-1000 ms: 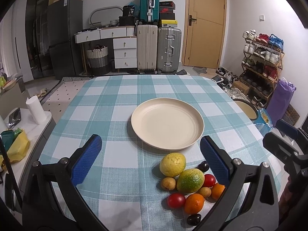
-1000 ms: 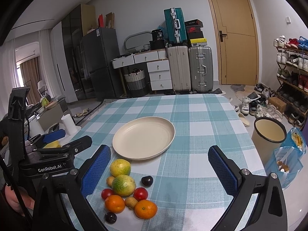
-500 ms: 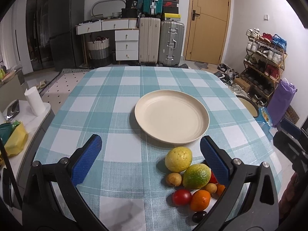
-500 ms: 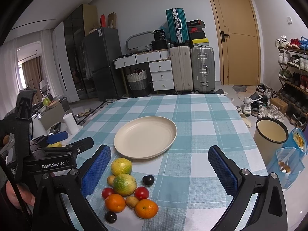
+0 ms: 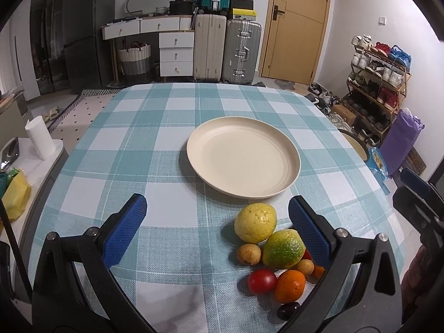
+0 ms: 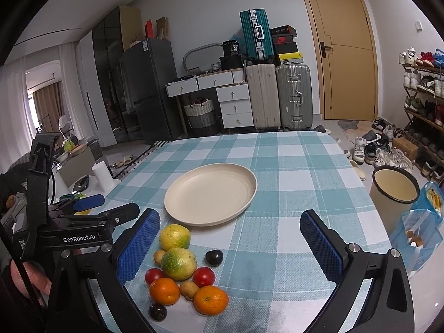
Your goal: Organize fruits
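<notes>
The left gripper (image 5: 216, 224) hangs above the near part of the table with its jaws spread wide and nothing between them; its right blue pad (image 5: 308, 230) sits just over the fruit pile. The right gripper (image 6: 230, 238) is likewise wide open and holds nothing, its left pad (image 6: 138, 244) just beside the pile. The fruits lie bunched on the checked tablecloth (image 6: 291, 166) near the front edge: a yellow guava (image 5: 255, 222) farthest, a green-yellow citrus (image 5: 283, 248) touching it, two oranges (image 6: 164, 290), red tomatoes (image 6: 204, 276), small brown fruits (image 5: 248, 254), and a dark plum (image 6: 214, 257) slightly apart to the right. The cream plate (image 5: 283, 138) sits just beyond the pile, bare.
</notes>
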`<state>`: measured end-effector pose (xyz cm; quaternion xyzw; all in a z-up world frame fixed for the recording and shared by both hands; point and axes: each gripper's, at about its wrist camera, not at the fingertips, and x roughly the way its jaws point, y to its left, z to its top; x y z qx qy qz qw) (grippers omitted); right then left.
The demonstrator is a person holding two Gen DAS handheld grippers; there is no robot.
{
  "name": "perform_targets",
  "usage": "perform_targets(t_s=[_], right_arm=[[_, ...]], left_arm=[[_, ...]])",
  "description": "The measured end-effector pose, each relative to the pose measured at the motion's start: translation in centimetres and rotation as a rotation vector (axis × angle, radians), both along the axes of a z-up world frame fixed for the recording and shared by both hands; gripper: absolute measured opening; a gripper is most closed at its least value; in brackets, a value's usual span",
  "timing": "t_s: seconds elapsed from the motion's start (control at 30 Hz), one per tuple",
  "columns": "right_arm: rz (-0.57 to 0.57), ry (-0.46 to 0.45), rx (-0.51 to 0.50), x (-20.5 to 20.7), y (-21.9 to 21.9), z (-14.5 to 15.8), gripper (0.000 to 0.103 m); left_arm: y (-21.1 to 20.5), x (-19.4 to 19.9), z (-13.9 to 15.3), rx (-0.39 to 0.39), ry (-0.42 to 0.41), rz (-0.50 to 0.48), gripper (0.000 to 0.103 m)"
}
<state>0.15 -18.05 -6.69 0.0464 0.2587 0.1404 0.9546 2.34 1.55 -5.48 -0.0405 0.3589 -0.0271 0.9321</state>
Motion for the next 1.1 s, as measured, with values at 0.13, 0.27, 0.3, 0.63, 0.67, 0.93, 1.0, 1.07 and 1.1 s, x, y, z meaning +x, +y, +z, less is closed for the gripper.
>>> perform_targets(t_s=[0.13,0.27,0.3,0.63,0.67,0.93,1.0,1.07,1.1], right_arm=[[0.004,0.009,0.009,0.2,-0.1,-0.5,0.103],[0.014,0.025,0.016,0.7,-0.2,-1.2,0.103],[0.016,0.027,0.018,0.8,-0.2,-1.3,0.103],[0.031,0.06,0.032,2.2,-0.7,-2.8,0.103],[0.034,0.065,0.037,2.4,-0.8,-3.0,0.103],[0.032,0.091,0.055,3.9,-1.3,-3.7,0.103],[0.032,0.098,0.058,4.1,-1.4,-3.7,0.103],[0.033,0.101,0.061,4.2,-1.5,-3.9,0.103],[0.033,0.104,0.061,4.4,-1.5,-3.9,0.103]], left_arm=[[-0.2,0.7,-0.6,-0.006,0.024,-0.01,0.102],[-0.2,1.8,-1.6,-0.015,0.054,-0.023,0.102],[-0.3,2.1,-1.9,-0.022,0.063,-0.028,0.102],[-0.9,5.2,-4.5,-0.068,0.171,-0.075,0.102],[-1.0,5.5,-4.8,-0.074,0.185,-0.082,0.102],[-1.1,7.6,-7.0,-0.167,0.289,-0.136,0.096],[-1.0,8.1,-7.5,-0.203,0.312,-0.155,0.091],[-0.7,8.5,-8.0,-0.247,0.345,-0.167,0.083],[-0.6,8.9,-8.3,-0.277,0.367,-0.174,0.077]])
